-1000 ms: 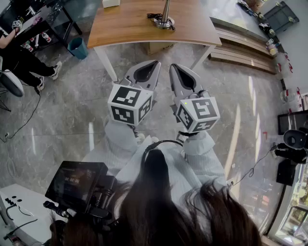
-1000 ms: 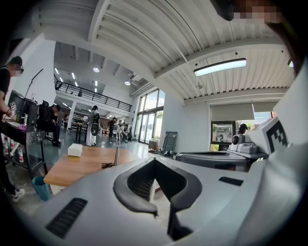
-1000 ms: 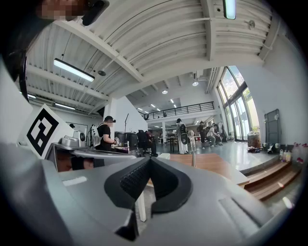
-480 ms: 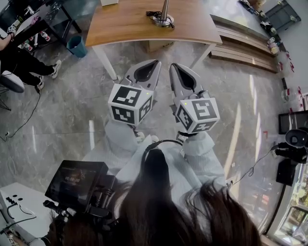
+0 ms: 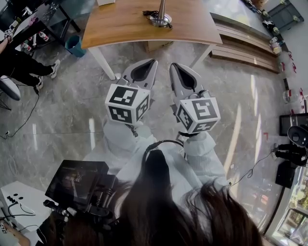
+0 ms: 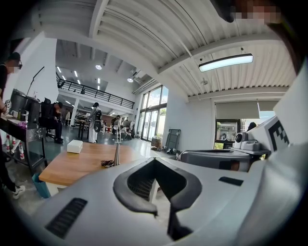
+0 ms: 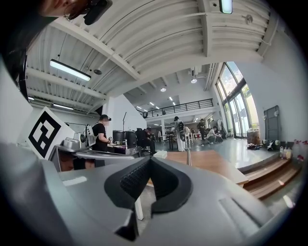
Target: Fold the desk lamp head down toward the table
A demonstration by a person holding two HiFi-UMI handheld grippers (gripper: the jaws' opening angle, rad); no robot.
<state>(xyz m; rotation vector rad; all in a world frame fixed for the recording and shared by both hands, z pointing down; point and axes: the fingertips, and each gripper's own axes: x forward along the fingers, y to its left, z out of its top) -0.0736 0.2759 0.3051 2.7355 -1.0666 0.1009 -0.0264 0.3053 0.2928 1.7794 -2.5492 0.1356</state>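
Both grippers were held side by side above the grey marble-patterned floor [image 5: 62, 120], pointing toward the wooden-topped table with white legs [image 5: 120, 26] and well short of it; neither touched anything. The left gripper [image 5: 150, 64], a grey two-jaw tool with a cube of black-and-white square markers on its back, had its jaws closed tip to tip; its own view showed the left gripper [image 6: 154, 162] empty, with only the table and floor visible through the loop behind the tips. The right gripper [image 5: 173, 66], of the same build, was likewise closed; in its own view the right gripper [image 7: 150, 160] held nothing.

The slim silver desk lamp [image 5: 161, 13] stood upright on its round base near the middle of the tabletop, toward the far edge; the frame's top edge cut off its head in the head view. From the left gripper the lamp [image 6: 117, 154] appeared as a narrow vertical stem; its head was too small to make out; from the right gripper the lamp [image 7: 188, 156] showed as a thin upright post. A tangled black cable [image 5: 147, 13] lay just beside the base; a small white box [image 6: 74, 146] sat further left on the table. A teal plastic bin [image 5: 76, 46] stood on the floor near the table's left corner; low wooden steps [image 5: 240, 45] ran along the right.
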